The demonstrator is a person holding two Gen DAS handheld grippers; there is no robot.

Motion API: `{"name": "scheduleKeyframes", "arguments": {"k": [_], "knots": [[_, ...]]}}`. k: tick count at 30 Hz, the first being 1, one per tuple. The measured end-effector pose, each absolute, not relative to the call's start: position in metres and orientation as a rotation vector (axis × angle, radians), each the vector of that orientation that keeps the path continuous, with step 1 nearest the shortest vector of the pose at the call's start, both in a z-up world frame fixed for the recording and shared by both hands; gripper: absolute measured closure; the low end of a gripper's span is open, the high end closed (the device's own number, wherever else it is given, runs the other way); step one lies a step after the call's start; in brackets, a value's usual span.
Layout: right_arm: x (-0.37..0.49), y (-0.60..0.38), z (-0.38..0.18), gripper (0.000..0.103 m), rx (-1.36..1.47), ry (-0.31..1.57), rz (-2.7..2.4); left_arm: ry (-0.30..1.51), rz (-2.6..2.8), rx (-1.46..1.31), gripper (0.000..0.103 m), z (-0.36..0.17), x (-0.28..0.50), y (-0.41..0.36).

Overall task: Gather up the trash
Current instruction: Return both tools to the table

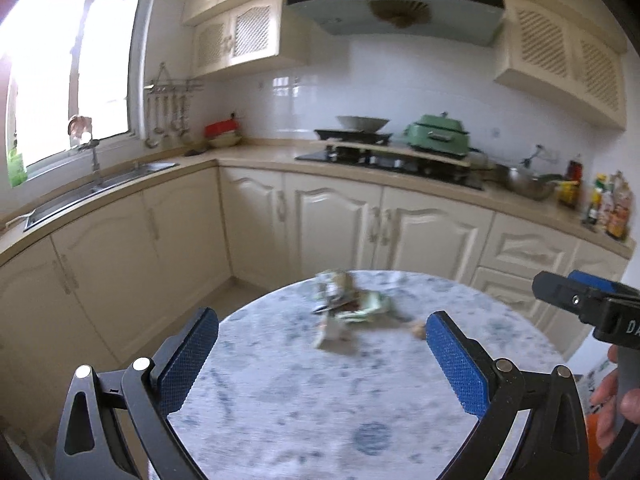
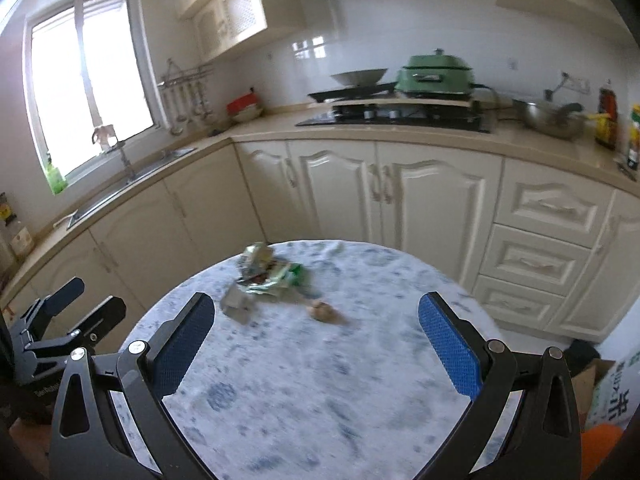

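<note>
A pile of crumpled wrappers (image 1: 348, 304) lies on the far half of a round marbled table (image 1: 300, 400); it also shows in the right wrist view (image 2: 268, 280). A small brown scrap (image 1: 418, 329) lies to its right, and shows in the right wrist view (image 2: 324, 312) too. My left gripper (image 1: 320, 332) is open and empty above the near table. My right gripper (image 2: 316, 316) is open and empty, also short of the trash. Each gripper shows at the edge of the other's view (image 1: 580, 300) (image 2: 64, 320).
Cream kitchen cabinets (image 2: 400, 192) wrap around behind the table, with a sink (image 1: 100, 188), a stove (image 1: 392, 160) and a green pot (image 2: 436, 76) on the counter. A cardboard box (image 2: 608, 392) stands on the floor at the right.
</note>
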State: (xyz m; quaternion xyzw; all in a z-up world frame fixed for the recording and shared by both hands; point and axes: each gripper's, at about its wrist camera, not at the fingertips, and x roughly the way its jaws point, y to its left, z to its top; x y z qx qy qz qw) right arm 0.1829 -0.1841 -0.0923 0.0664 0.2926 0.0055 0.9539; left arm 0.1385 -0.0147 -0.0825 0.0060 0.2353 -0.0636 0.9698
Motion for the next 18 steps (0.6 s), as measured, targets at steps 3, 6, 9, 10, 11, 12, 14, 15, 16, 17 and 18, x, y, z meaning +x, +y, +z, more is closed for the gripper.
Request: {"name": "scheduleKeyframes", "arguments": {"k": [3,6,9,10,11,12,14,15,16,17,18], "knots": [[0.203,-0.164,-0.097,0.000,0.097,0.611,0.028,0.518,-0.119,0.006,0.001,-0.092,0.163,-0.013],[0.221,-0.151,-0.104,0.000,0.071,0.637,0.038,0.573,-0.133,0.011,0.001,-0.105,0.192,-0.015],[0.242,-0.144,-0.113,0.000,0.042,0.672,0.014,0.624,-0.142,0.034,0.001,-0.120,0.223,-0.022],[0.247,-0.146,-0.117,0.000,0.042,0.684,0.010,0.642,-0.142,0.044,0.001,-0.123,0.237,-0.025],[0.254,-0.149,-0.121,0.000,0.052,0.700,0.008,0.669,-0.143,0.060,0.001,-0.129,0.253,-0.029],[0.258,-0.150,-0.124,0.000,0.057,0.707,0.007,0.684,-0.146,0.067,0.001,-0.133,0.267,-0.027],[0.266,-0.153,-0.129,0.000,0.059,0.723,0.000,0.712,-0.153,0.076,0.001,-0.141,0.293,-0.030],[0.270,-0.154,-0.131,0.000,0.057,0.730,-0.001,0.731,-0.166,0.076,0.001,-0.146,0.305,-0.033],[0.274,-0.156,-0.134,0.000,0.055,0.739,-0.001,0.743,-0.178,0.073,0.001,-0.150,0.315,-0.030],[0.279,-0.158,-0.138,0.000,0.053,0.750,-0.003,0.756,-0.176,0.079,0.001,-0.156,0.325,-0.032],[0.282,-0.160,-0.141,0.000,0.055,0.757,-0.005,0.767,-0.172,0.088,0.002,-0.160,0.334,-0.035]]}}
